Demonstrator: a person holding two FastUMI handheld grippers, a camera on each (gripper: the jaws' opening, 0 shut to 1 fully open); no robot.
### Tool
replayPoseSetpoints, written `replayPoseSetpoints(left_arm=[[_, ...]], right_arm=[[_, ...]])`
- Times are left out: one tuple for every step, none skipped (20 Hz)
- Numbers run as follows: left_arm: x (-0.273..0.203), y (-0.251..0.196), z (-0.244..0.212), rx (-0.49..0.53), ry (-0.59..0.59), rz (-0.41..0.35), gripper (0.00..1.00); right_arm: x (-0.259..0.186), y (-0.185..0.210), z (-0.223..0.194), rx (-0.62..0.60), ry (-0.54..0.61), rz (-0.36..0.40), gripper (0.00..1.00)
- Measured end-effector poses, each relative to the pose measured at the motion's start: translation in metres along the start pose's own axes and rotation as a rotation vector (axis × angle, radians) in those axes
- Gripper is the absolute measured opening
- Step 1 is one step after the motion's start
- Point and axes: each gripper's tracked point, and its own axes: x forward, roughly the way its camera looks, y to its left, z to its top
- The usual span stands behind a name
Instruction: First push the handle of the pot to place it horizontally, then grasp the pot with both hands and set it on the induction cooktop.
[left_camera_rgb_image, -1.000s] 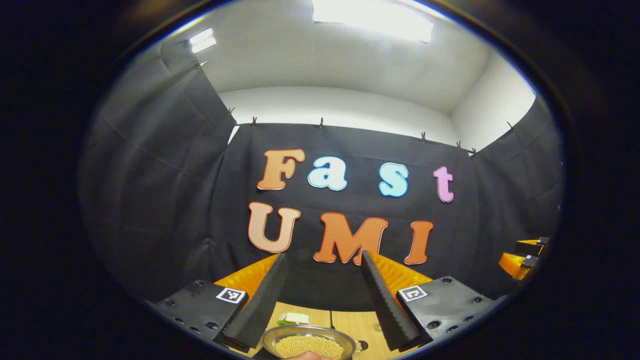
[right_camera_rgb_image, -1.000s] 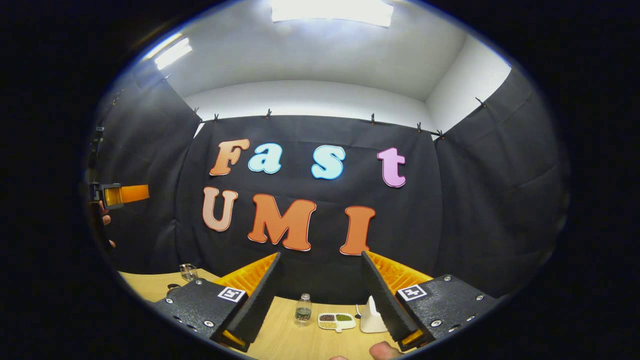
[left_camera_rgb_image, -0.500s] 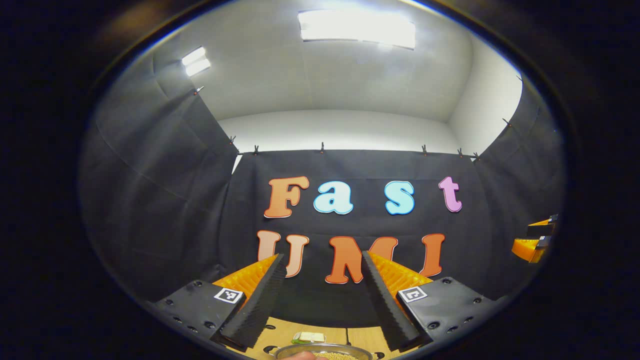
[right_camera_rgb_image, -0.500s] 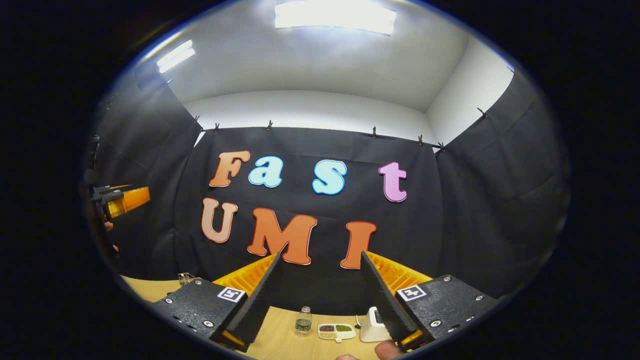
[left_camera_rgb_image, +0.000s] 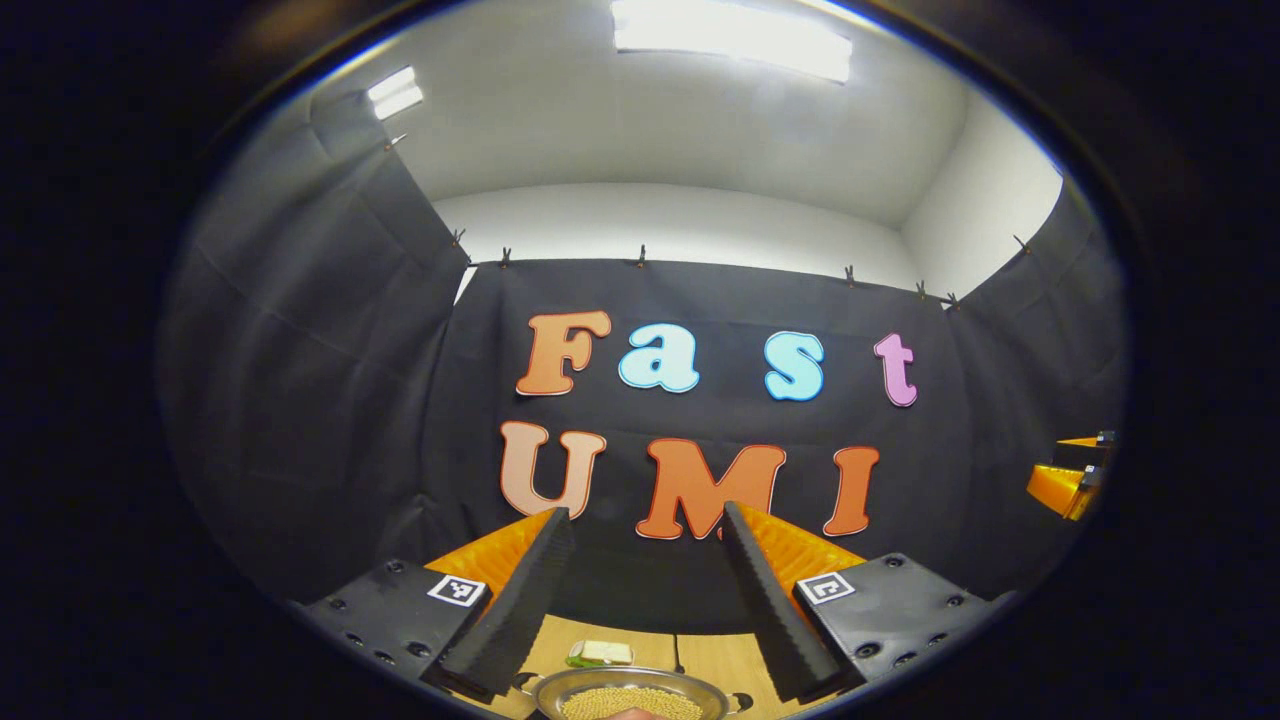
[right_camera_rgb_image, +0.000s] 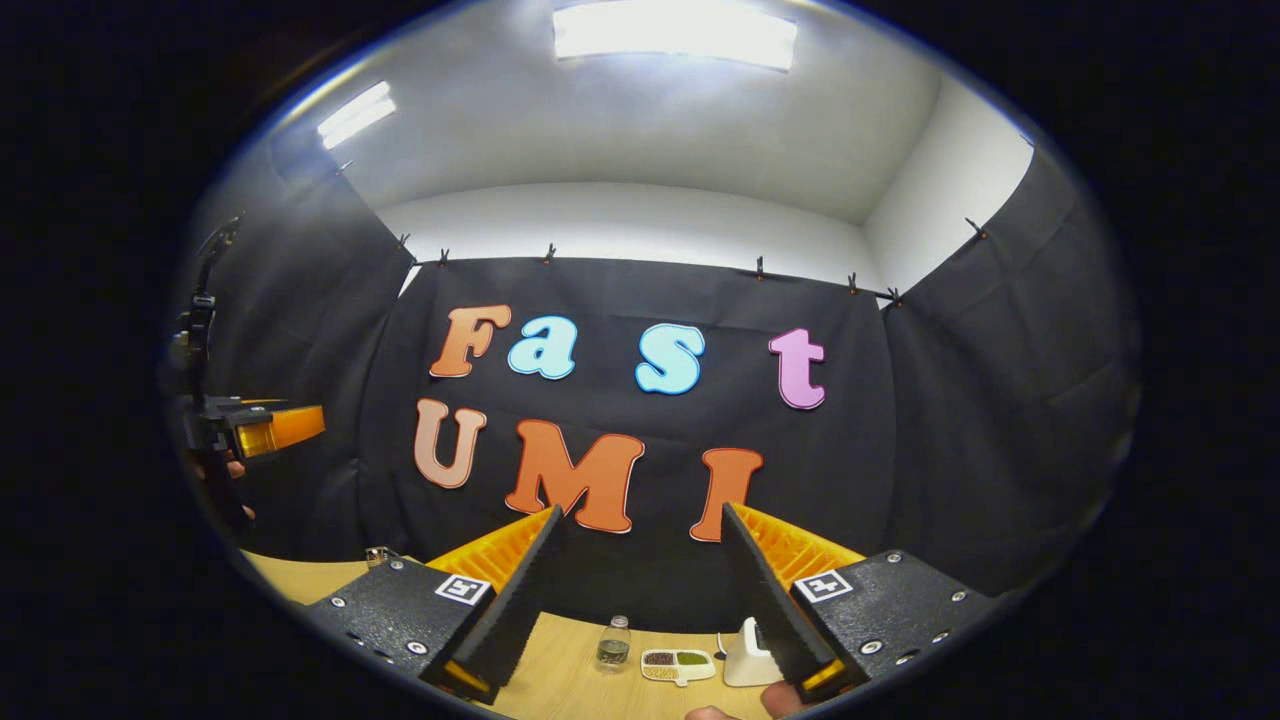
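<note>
Our left tool (left_camera_rgb_image: 645, 515) and right tool (right_camera_rgb_image: 640, 515) both stand wide apart, raised and holding nothing. Below the left tool we see the round metal pot (left_camera_rgb_image: 630, 697), filled with small yellowish grains, resting on the wooden tabletop (left_camera_rgb_image: 715, 655). Black cloth walls the booth, under a white ceiling with bright lamps.

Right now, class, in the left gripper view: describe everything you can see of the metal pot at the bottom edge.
The pot shows in part, at the view's bottom edge. It looks like shiny grey metal with a round rim, open-topped, and holds small yellowish grains. A small dark handle loop sticks out on its right side. It stands on the wooden table, below and between the open fingers of the left hand-held gripper, which do not touch it.
</note>
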Motion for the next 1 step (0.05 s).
replayPoseSetpoints(left_arm=[[-0.0008, -0.0028, -0.0034, -0.019, -0.003, -0.002, 0.97]], right_arm=[[0.0017, -0.0019, -0.0026, 0.004, 0.003, -0.002, 0.95]])
